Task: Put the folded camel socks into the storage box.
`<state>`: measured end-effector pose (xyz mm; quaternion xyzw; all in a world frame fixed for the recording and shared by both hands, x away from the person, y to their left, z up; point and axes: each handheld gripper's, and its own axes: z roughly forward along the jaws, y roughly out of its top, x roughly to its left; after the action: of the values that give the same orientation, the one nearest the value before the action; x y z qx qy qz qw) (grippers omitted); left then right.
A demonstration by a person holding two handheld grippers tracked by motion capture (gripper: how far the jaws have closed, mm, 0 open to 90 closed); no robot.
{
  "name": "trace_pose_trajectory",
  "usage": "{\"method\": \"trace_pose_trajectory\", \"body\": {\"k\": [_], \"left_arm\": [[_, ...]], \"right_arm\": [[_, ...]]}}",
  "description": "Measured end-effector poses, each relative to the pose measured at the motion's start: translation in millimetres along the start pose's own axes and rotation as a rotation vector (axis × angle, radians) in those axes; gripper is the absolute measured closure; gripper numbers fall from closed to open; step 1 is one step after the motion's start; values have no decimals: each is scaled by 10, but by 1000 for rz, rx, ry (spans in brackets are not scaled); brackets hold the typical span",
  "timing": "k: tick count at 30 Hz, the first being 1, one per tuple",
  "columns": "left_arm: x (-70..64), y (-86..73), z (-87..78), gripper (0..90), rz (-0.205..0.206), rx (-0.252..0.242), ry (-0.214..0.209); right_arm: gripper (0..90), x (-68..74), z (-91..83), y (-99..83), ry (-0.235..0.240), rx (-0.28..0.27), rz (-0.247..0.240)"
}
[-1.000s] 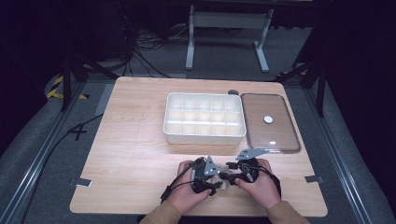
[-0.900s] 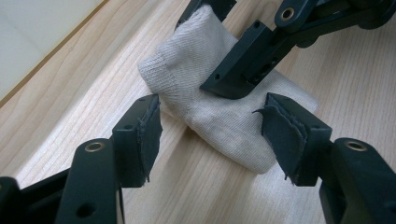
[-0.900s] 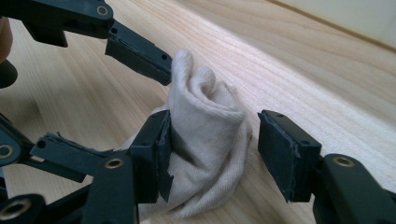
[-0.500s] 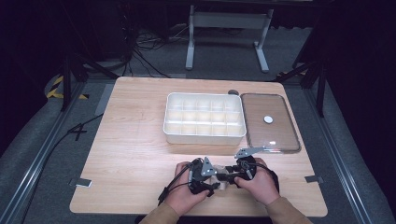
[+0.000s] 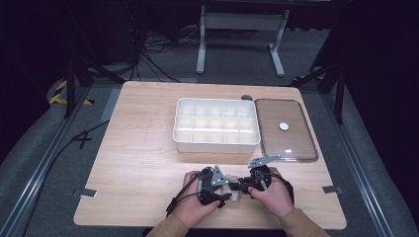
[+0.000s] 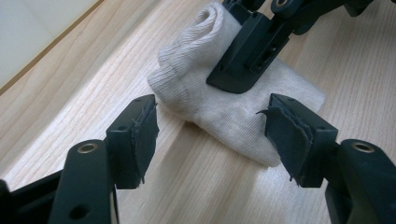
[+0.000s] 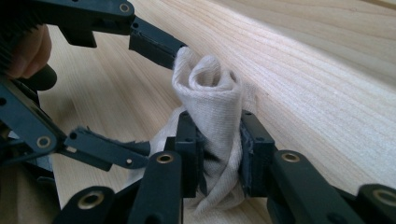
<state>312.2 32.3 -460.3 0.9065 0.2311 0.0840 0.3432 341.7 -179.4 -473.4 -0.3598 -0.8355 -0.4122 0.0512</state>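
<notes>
The sock (image 6: 233, 102) is a cream knit piece, partly rolled, lying on the table (image 5: 138, 148) near its front edge, between the person's two hands. In the high view it appears as a small pale patch (image 5: 234, 191) between the two grippers.

Right gripper (image 7: 217, 154): jaws closed on the sock, pinching the rolled fabric between them. The fabric bulges above the jaws in a loose coil with an open fold at the top. In the left gripper view, one black jaw of this gripper presses down across the middle of the sock.

Left gripper (image 6: 210, 135): jaws wide apart, holding nothing. They stand one at each side of the near end of the sock, just short of it. In the right gripper view, one of its jaws appears to touch the top of the rolled fabric, though the contact cannot be confirmed from that angle.

In the high view, the left gripper (image 5: 213, 185) and the right gripper (image 5: 254, 178) sit close together, each held in one hand.

Farther back on the table stands a white tray (image 5: 216, 146) divided into compartments. Just beside it, on the right, lies a clear lid (image 5: 296, 143) with a small white disc at its middle.
</notes>
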Motion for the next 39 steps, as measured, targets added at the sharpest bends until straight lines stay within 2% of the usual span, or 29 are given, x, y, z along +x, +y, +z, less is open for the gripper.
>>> {"method": "trace_pose_trajectory", "body": {"k": [8, 9, 10, 14, 20, 21, 24, 39], "left_arm": [[69, -19, -115, 351, -19, -16, 10], [96, -26, -143, 351, -26, -17, 14], [136, -44, -180, 351, -53, -29, 15], [198, -66, -231, 350, -63, -22, 24], [306, -135, -364, 342, -94, -37, 31], [347, -175, -402, 336, -115, -47, 51], [396, -198, -445, 335, -133, -55, 57], [479, -233, -534, 336, -160, -72, 71]], "right_arm": [[748, 48, -35, 25, -15, -5, -36], [748, 66, -55, 35, -24, -12, -53], [747, 87, -87, 45, -35, -27, -84], [746, 98, -129, 49, -47, -44, -104], [746, 102, -276, 142, -74, -80, -126], [745, 111, -343, 215, -97, -84, -146], [745, 116, -414, 299, -112, -95, -164], [742, 62, -652, 571, -163, -129, -194]]}}
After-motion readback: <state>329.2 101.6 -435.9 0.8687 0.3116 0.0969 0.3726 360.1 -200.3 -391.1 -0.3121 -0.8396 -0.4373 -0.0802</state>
